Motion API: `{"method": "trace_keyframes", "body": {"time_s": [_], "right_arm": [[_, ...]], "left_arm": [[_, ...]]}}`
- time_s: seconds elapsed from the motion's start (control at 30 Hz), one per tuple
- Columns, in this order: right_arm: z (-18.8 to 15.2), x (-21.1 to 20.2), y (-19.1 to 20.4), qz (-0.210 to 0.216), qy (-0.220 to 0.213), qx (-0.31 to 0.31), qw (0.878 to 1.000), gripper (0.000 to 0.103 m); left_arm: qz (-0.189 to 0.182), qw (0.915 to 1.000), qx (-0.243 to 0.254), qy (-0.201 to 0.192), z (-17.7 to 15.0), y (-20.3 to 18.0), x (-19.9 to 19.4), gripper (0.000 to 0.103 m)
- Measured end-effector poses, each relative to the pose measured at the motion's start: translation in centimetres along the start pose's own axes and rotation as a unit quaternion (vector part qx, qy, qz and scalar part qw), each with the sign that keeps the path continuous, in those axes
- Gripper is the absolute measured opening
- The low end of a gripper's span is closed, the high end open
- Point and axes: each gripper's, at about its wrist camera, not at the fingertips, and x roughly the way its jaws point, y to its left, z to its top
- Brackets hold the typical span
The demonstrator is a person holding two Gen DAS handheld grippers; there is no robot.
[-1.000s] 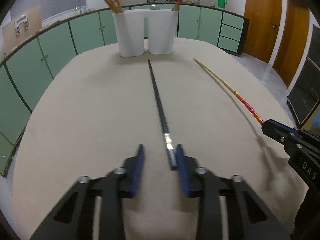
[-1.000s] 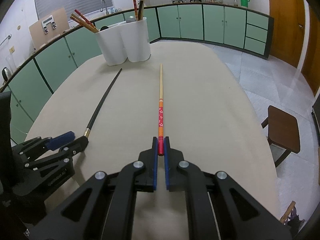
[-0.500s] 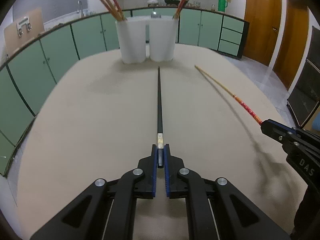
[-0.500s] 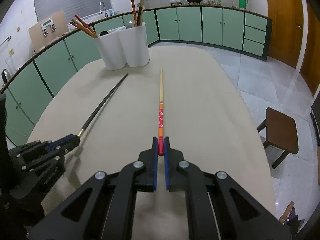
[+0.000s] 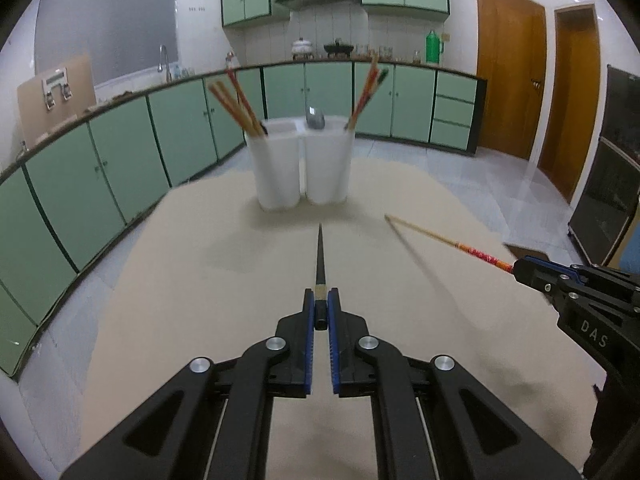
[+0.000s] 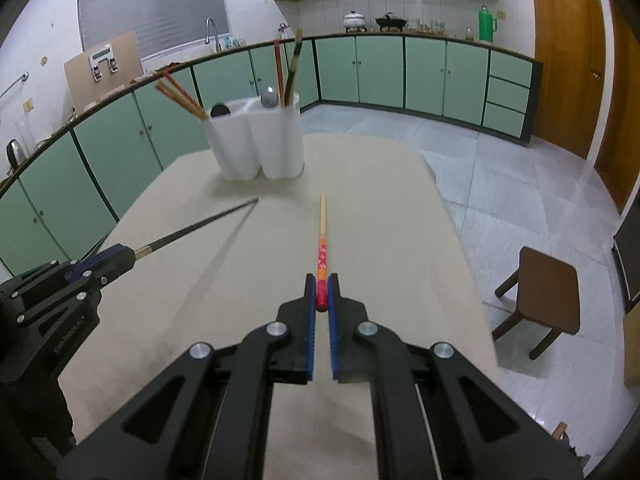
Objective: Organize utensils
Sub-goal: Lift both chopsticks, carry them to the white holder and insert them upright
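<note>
— Kitchen surroundings?
— Green cabinets [image 5: 120, 168] line the walls; a beige table [image 5: 200, 300] carries a white two-compartment holder [image 5: 300, 172] at 12 o'clock, with chopsticks leaning in both cups.

— Utensils?
— Left gripper [image 5: 321, 312] is clenched on a slim black chopstick [image 5: 320, 256] with a pale band, tip raised off the table. Right gripper [image 6: 321, 298] clamps a bamboo chopstick [image 6: 322, 236] with a red-orange patterned end.

— Obstructions?
— A wooden stool [image 6: 548, 292] stands at 3 o'clock, off the table.
</note>
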Motion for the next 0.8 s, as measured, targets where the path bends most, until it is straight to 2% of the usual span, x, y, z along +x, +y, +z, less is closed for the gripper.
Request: {"method": "trace_keyframes", "body": {"time_s": [0.4, 0.8], "right_arm": [[7.9, -2.4, 0.9, 0.025, -0.031, -0.033, 0.999, 0.005], [14.6, -3.6, 2.6, 0.085, -0.046, -0.060, 0.994, 0.005]], "left_arm": [[-0.009, 0.9963, 0.010, -0.085, 8.0, 1.9, -2.7, 0.007], [-0.035, 0.9926, 0.033, -0.111, 12.6, 1.6, -2.7, 0.006]]}}
